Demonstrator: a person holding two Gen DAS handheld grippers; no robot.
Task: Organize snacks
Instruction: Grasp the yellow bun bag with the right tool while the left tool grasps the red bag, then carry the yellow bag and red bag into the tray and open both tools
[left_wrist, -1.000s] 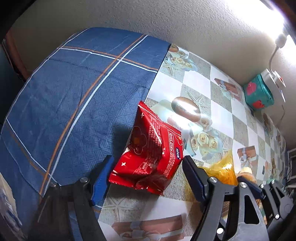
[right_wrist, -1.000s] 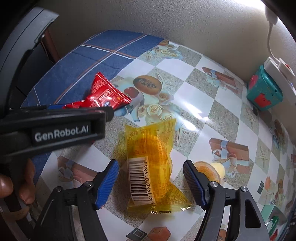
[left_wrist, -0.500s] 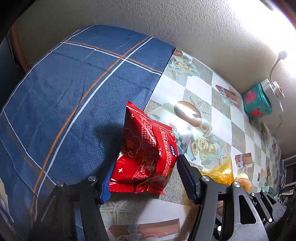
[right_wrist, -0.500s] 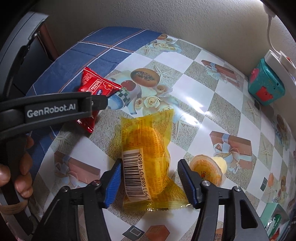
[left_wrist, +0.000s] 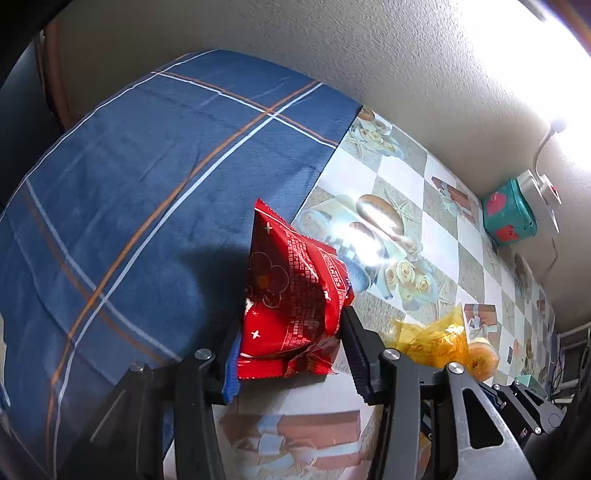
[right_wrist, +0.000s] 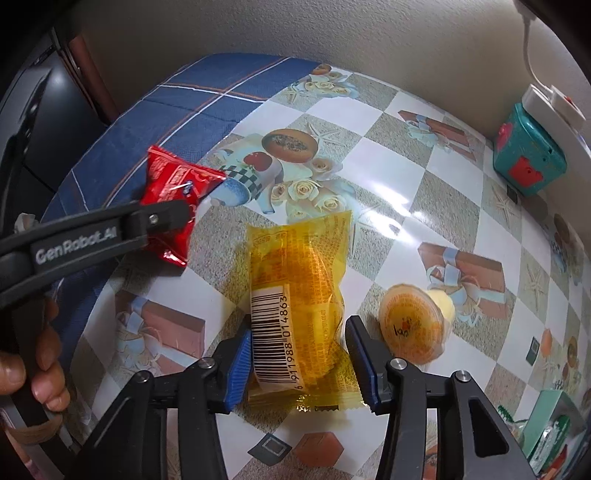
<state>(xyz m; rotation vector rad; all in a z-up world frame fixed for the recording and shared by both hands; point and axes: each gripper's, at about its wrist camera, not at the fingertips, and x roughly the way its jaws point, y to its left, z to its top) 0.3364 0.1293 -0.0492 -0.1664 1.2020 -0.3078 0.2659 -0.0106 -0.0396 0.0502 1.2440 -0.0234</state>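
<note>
A red snack packet (left_wrist: 291, 295) stands tilted at the edge of the blue plaid cloth (left_wrist: 129, 221). My left gripper (left_wrist: 290, 350) is closing, and its blue pads press on the packet's lower end from both sides. The right wrist view shows the same red packet (right_wrist: 170, 184) pinched in the left gripper (right_wrist: 177, 214). A yellow packet (right_wrist: 299, 266) with a barcode lies flat on the patterned tablecloth. My right gripper (right_wrist: 299, 354) is closing around its near end, with a pad against each side.
A small orange jelly cup (right_wrist: 412, 328) lies just right of the yellow packet. A teal box (right_wrist: 528, 162) sits by the wall under a white power strip. A green box (right_wrist: 546, 424) with packets is at the near right. A person's hand (right_wrist: 40, 369) holds the left gripper.
Both grippers narrowed from wide open onto their packets. The left one moved in on the red packet, which now stands steeper and squeezed. The yellow packet has stayed flat.
</note>
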